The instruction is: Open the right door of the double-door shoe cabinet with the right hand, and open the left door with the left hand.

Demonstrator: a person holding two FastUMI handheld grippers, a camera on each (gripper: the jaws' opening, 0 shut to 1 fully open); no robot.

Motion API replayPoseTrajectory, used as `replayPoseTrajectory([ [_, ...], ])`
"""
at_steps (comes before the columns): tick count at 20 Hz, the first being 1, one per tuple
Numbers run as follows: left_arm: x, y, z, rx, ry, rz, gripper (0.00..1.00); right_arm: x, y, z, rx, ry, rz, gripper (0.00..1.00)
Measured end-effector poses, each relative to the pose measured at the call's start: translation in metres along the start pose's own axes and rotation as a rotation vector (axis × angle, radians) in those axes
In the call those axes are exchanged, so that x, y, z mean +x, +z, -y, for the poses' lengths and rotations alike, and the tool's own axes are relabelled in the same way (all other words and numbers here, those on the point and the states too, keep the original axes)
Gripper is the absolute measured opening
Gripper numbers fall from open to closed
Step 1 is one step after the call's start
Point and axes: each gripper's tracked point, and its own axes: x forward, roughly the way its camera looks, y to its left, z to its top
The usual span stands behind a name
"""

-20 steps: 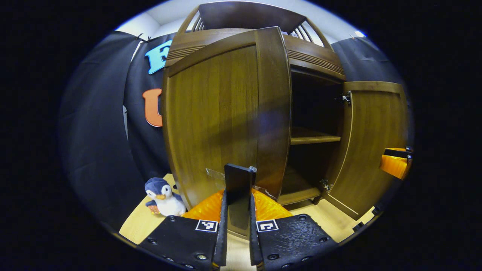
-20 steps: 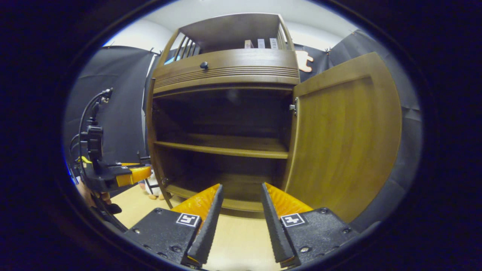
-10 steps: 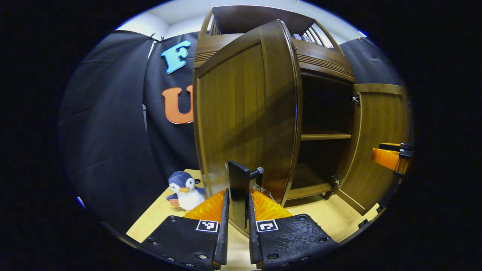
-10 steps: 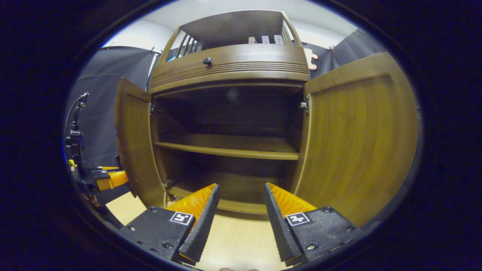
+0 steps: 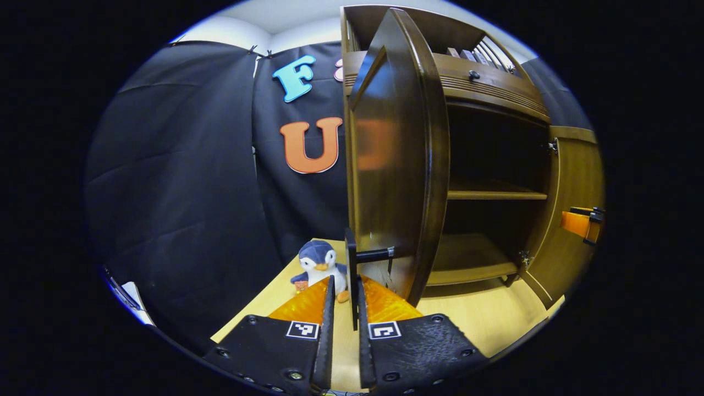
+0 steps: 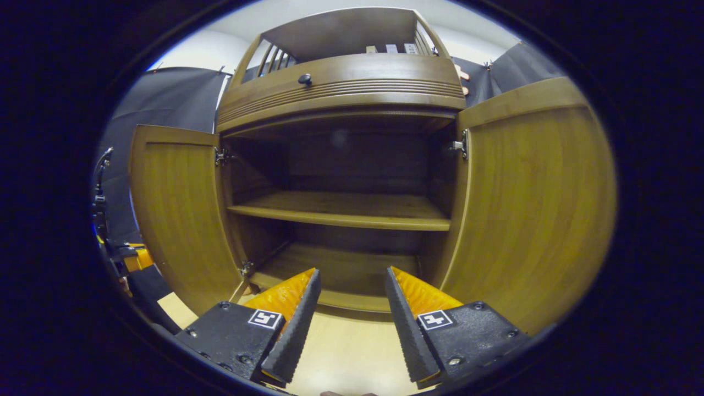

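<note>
The brown shoe cabinet (image 6: 341, 88) stands open with both doors swung out. In the left gripper view the left door (image 5: 393, 159) is seen almost edge-on. Its black bar handle (image 5: 350, 256) sits between my left gripper's (image 5: 345, 283) fingers, which are shut on it. In the right gripper view the left door (image 6: 176, 220) and the right door (image 6: 533, 203) flank the bare shelf (image 6: 352, 212). My right gripper (image 6: 351, 275) is open in front of the cabinet's bottom, holding nothing. The right gripper's orange finger (image 5: 577, 224) shows beside the right door (image 5: 572, 187).
A small penguin plush (image 5: 320, 264) sits on the light wooden floor (image 5: 484, 319) left of the cabinet, just beyond the left door's handle. A drawer with a round knob (image 6: 304, 80) runs above the doors. Black cloth walls (image 5: 181, 181) close in on the left.
The left door has swung from about half open to fully open, pulled by my left gripper on its handle. The right gripper has stayed open and edged slightly toward the cabinet's middle.
</note>
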Motion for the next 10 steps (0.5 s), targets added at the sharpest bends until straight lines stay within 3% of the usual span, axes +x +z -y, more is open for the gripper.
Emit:
replayPoseTrajectory([
  [5, -0.003, -0.007, -0.013, 0.016, -0.021, -0.022, 0.16, 0.005, 0.0, -0.015, -0.012, 0.022, -0.009, 0.8],
  [6, -0.007, -0.008, -0.021, 0.015, -0.008, -0.023, 0.17, 0.006, 0.002, -0.016, -0.012, 0.025, -0.007, 0.76],
  [10, -0.022, -0.018, -0.047, -0.002, 0.054, -0.027, 0.18, 0.009, 0.005, -0.026, -0.019, 0.045, -0.006, 0.8],
])
